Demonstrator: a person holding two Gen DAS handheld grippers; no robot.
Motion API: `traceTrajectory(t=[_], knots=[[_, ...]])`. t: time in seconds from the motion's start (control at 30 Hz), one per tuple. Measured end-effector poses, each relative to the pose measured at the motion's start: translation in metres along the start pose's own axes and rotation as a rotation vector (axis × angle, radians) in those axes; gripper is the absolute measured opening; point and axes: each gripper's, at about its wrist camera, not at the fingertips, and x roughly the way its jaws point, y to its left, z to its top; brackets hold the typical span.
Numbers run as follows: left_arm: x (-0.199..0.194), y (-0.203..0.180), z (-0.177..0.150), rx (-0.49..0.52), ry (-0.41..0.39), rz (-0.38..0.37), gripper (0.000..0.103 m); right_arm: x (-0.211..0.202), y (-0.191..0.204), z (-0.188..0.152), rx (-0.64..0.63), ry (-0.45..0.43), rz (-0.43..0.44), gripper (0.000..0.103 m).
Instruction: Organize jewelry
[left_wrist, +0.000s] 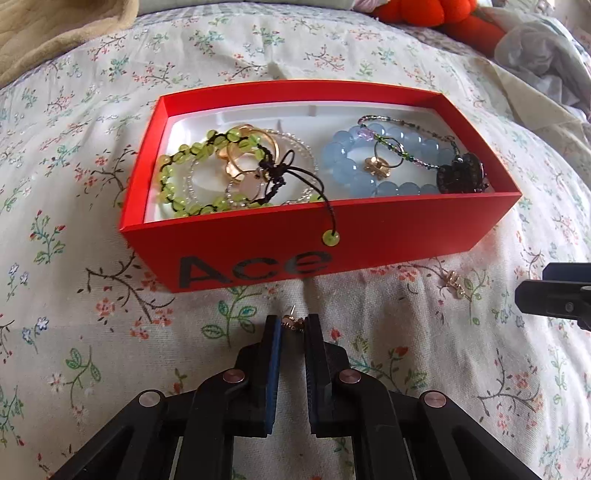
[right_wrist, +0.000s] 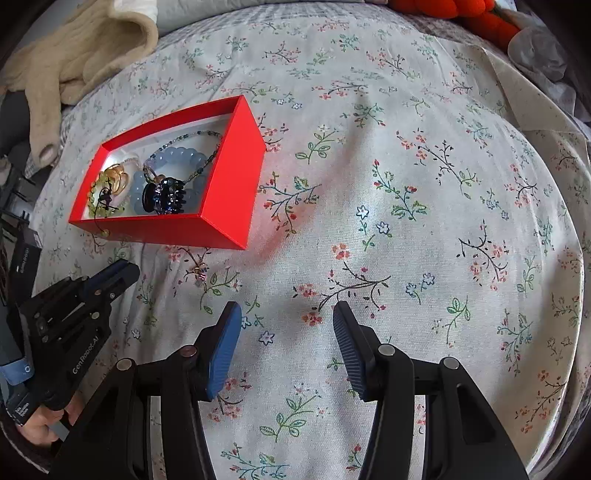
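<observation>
A red box (left_wrist: 258, 243) marked "Ace" sits on the floral bedspread and holds a green bead bracelet (left_wrist: 173, 177), gold rings (left_wrist: 240, 151), a blue bead bracelet (left_wrist: 343, 162) and a dark hair claw (left_wrist: 461, 173). My left gripper (left_wrist: 293, 325) is shut on a small gold stud earring (left_wrist: 291, 322), its pin pointing up, just in front of the box. A second gold earring (left_wrist: 456, 282) lies on the bedspread to the right; it also shows in the right wrist view (right_wrist: 201, 271). My right gripper (right_wrist: 286, 332) is open and empty, above the bedspread right of the box (right_wrist: 229, 184).
A beige blanket (right_wrist: 74, 62) lies at the far left of the bed. An orange plush toy (left_wrist: 436, 14) and grey cloth (left_wrist: 546, 55) lie at the far right. The floral bedspread (right_wrist: 406, 221) spreads right of the box.
</observation>
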Motion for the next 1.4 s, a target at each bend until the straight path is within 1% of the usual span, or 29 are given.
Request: traceTrajectory(t=[0.23, 0.43, 0.6, 0.87, 0.97, 1.13, 1.37, 1.4], knots=[[-0.01, 0.011, -0.002, -0.009, 0.001, 0.025, 0.007, 0.007, 0.01, 0.006, 0.015, 0.015, 0.016, 0.054], [-0.019, 0.024, -0.006, -0.022, 0.005, 0.033, 0.007, 0.017, 0.029, 0.009, 0.007, 0.036, 0.033, 0.054], [-0.024, 0.033, -0.009, -0.033, 0.003, 0.033, 0.007, 0.026, 0.048, 0.015, -0.019, 0.035, 0.013, 0.054], [-0.03, 0.046, -0.011, -0.052, 0.003, 0.031, 0.007, 0.033, 0.065, 0.02, -0.032, 0.028, -0.012, 0.054], [-0.031, 0.048, -0.011, -0.056, 0.006, 0.031, 0.007, 0.035, 0.07, 0.022, -0.037, 0.023, -0.021, 0.047], [-0.032, 0.05, -0.013, -0.059, 0.008, 0.031, 0.007, 0.036, 0.074, 0.023, -0.053, 0.016, -0.025, 0.031], [-0.032, 0.052, -0.014, -0.065, 0.012, 0.031, 0.007, 0.036, 0.07, 0.024, -0.041, 0.017, -0.017, 0.016], [-0.031, 0.052, -0.014, -0.065, 0.014, 0.031, 0.007, 0.036, 0.069, 0.024, -0.04, 0.018, -0.015, 0.011]])
